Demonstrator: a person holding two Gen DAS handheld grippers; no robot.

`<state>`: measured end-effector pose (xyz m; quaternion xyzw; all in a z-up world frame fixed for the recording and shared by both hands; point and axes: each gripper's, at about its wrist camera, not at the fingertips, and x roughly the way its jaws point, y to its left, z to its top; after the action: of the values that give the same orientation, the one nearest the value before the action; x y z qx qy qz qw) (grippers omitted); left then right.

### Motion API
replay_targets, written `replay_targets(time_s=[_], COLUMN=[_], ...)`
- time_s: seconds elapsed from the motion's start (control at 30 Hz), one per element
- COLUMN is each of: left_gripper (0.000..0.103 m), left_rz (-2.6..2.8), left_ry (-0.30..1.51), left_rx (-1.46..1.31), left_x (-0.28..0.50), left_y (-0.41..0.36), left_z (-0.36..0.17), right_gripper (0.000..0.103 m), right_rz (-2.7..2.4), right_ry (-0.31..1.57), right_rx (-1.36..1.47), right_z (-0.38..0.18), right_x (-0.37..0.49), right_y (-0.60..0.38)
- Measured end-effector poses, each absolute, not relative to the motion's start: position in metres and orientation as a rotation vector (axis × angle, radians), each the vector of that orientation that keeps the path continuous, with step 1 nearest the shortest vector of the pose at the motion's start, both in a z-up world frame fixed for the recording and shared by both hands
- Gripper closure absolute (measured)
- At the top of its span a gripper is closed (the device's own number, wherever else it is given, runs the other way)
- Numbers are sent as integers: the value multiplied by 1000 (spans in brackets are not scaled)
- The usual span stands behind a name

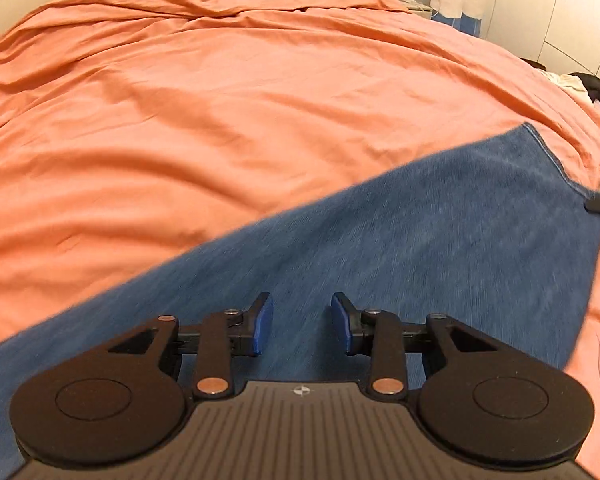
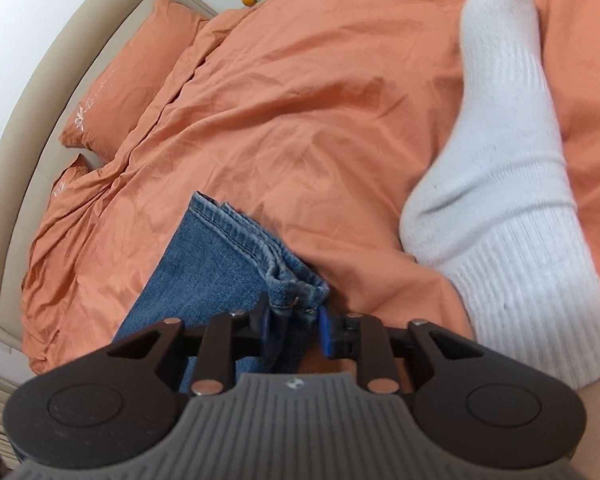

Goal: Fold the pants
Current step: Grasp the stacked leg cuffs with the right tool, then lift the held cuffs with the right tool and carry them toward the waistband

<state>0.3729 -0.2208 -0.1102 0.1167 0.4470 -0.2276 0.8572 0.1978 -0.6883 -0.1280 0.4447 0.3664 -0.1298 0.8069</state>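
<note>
Both grippers over pants [image 1: 380, 232]: left fingers [image 1: 262, 324] spread w/ denim beneath, right fingers [image 2: 326, 330] pinching hem

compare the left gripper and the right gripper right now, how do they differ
The left gripper is open, with a clear gap between its pads and nothing held; the right gripper has the hem corner of the jeans bunched between its pads. The left gripper hovers over a flat stretch of denim; the right gripper sits at the hem edge, beside a white sock. Both are above the orange bedding.
</note>
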Motion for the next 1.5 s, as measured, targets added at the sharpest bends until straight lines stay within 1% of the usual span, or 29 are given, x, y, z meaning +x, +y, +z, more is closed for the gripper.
replay_targets(time_s=[0.17, 0.27, 0.33, 0.4, 0.5, 0.57, 0.77, 0.83, 1.07, 1.23, 1.3, 1.37, 1.5], left_gripper=[62, 62, 63, 63, 70, 72, 73, 75, 77, 77, 78, 83, 84], left_rz=[-484, -489, -494, -501, -530, -543, -509, -510, -563, -603, -591, -580, -574], left_ry=[928, 933, 939, 941, 950, 955, 967, 963, 998, 1044, 1061, 1069, 1085], left_rx=[274, 279, 278, 275, 278, 296, 306, 299, 299, 208, 154, 92, -20], left_x=[392, 400, 404, 407, 412, 414, 422, 417, 366, 319, 305, 290, 275], left_y=[-246, -253, -255, -258, -264, -270, -279, -277, -258, -246, -243, -239, -227], left_z=[-115, -118, -121, -123, -125, -129, -135, -128, -109, -111, -114, -117, -114], right_gripper=[62, 60, 65, 83, 93, 95, 96, 96, 96, 96, 96, 96, 96], right_rz=[-236, -219, -227, -240, -229, -240, -263, -266, -273, -279, -279, -279, -273], right_ry=[800, 809, 792, 768, 732, 732, 753, 757, 748, 734, 729, 724, 704], right_rx=[1034, 1080, 1116, 1136, 1137, 1057, 987, 974, 958, 918, 917, 918, 872], right_z=[-134, -145, -151, -152, -146, -137, -137, -137, -137, -134, -133, -133, -123], right_x=[193, 199, 201, 198, 194, 197, 204, 204, 204, 204, 204, 204, 203], right_y=[-686, -686, -689, -695, -698, -693, -688, -687, -685, -680, -680, -680, -676])
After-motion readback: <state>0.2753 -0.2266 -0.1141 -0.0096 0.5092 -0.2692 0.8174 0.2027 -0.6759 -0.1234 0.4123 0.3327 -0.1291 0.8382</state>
